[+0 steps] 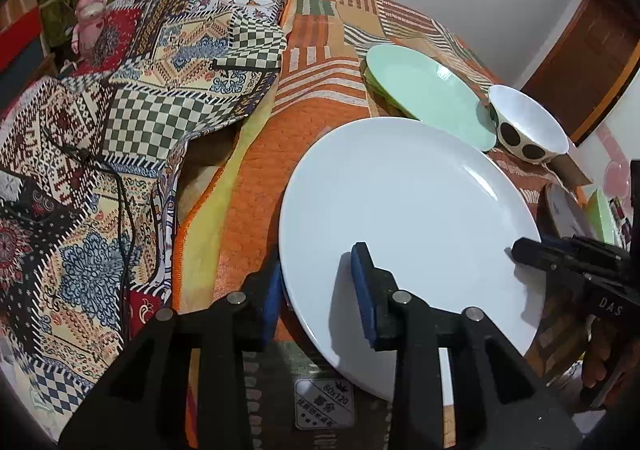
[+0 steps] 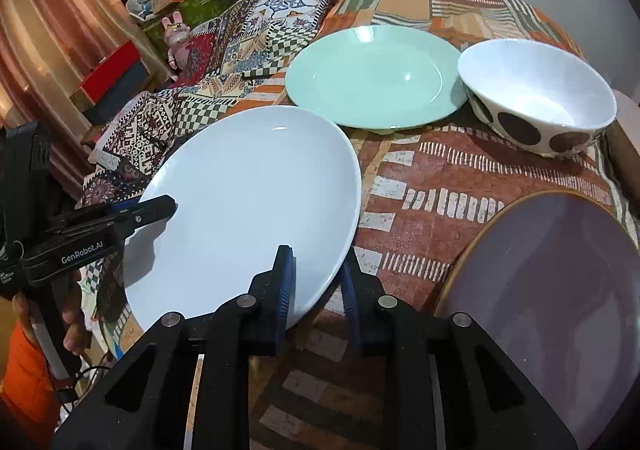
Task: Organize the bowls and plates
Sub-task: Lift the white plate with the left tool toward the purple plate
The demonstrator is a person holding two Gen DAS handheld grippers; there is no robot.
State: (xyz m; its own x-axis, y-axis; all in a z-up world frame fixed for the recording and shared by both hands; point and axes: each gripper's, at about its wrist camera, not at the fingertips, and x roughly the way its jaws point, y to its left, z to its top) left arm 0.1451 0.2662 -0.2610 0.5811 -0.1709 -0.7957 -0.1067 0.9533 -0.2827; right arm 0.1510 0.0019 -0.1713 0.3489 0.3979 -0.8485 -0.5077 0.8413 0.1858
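Note:
A large white plate (image 1: 408, 234) (image 2: 248, 217) lies tilted on the patterned table. My left gripper (image 1: 320, 290) straddles its left rim, one pad above and one below, with a gap showing. My right gripper (image 2: 316, 282) straddles its right rim the same way. Each gripper shows in the other view, the right gripper (image 1: 560, 262) and the left gripper (image 2: 120, 217), lying on the plate's edge. A mint green plate (image 2: 372, 77) (image 1: 428, 93) sits behind. A white bowl with brown dots (image 2: 536, 97) (image 1: 524, 121) stands to its right.
A dark purple plate (image 2: 548, 306) lies at the near right of the table. A folded patterned cloth (image 1: 120, 129) covers the left side with a black cable (image 1: 120, 201) on it. A pink toy rabbit (image 2: 178, 33) and boxes stand beyond the table's left edge.

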